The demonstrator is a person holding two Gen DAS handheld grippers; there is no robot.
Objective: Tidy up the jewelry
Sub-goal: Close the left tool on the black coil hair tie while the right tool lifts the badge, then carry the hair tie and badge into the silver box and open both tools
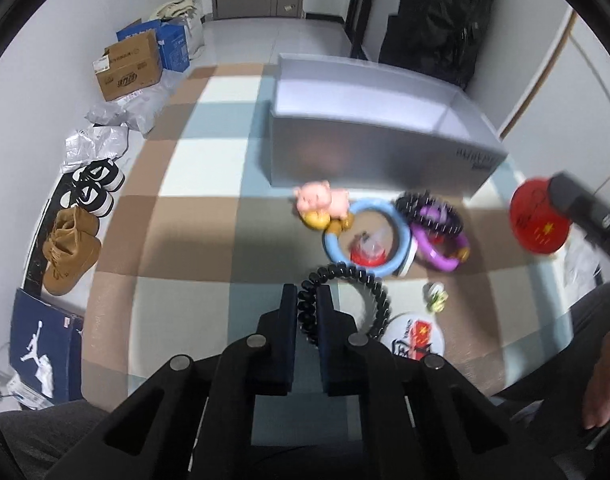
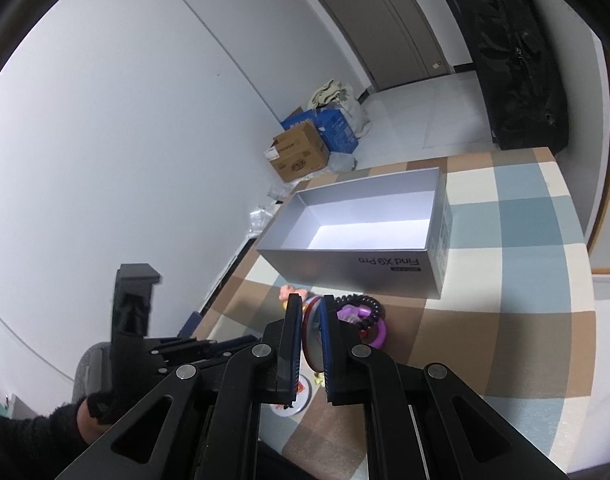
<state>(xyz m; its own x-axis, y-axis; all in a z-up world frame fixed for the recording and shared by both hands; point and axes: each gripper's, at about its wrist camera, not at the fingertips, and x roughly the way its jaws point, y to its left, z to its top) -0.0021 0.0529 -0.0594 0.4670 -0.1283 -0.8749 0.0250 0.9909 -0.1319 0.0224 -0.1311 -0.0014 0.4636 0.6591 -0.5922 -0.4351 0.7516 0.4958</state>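
The left gripper (image 1: 307, 300) is pinched on one black coiled spiral bracelet (image 1: 359, 292), whose loop arcs out toward 2 o'clock above the checked brown, blue and cream floor mat (image 1: 193, 216). The right gripper (image 2: 308, 312) is clamped edge-on around one round red badge (image 2: 311, 340); in the left wrist view the same red disc (image 1: 539, 218) hangs at 3 o'clock, held off the mat.

One open grey cardboard phone box (image 2: 357, 264), printed "Find X9 Pro", sits on the mat at 12 o'clock from the jewelry pile, and its white interior holds nothing visible. Just in front of its near wall lie, counted singly: one pink pig figure (image 1: 319, 200) at 11 o'clock, one light-blue plastic ring (image 1: 367, 236) touching the pig, one small red-and-clear piece (image 1: 369, 250) inside that ring, one black beaded bracelet (image 1: 427, 214) overlapping one purple plastic ring (image 1: 441, 240) at 1 o'clock. One small pale green-and-white trinket (image 1: 435, 298) lies apart at 3 o'clock from the left gripper, and one white round badge (image 1: 415, 338) with red markings lies at 4 o'clock, partly under the coil.

Off the mat at 9 to 10 o'clock stand one pair of tan boots (image 1: 71, 252), one pair of black-and-white sneakers (image 1: 93, 188), one dark blue shoebox (image 1: 45, 352), one brown carton (image 1: 129, 66) and one blue carton (image 1: 173, 46).
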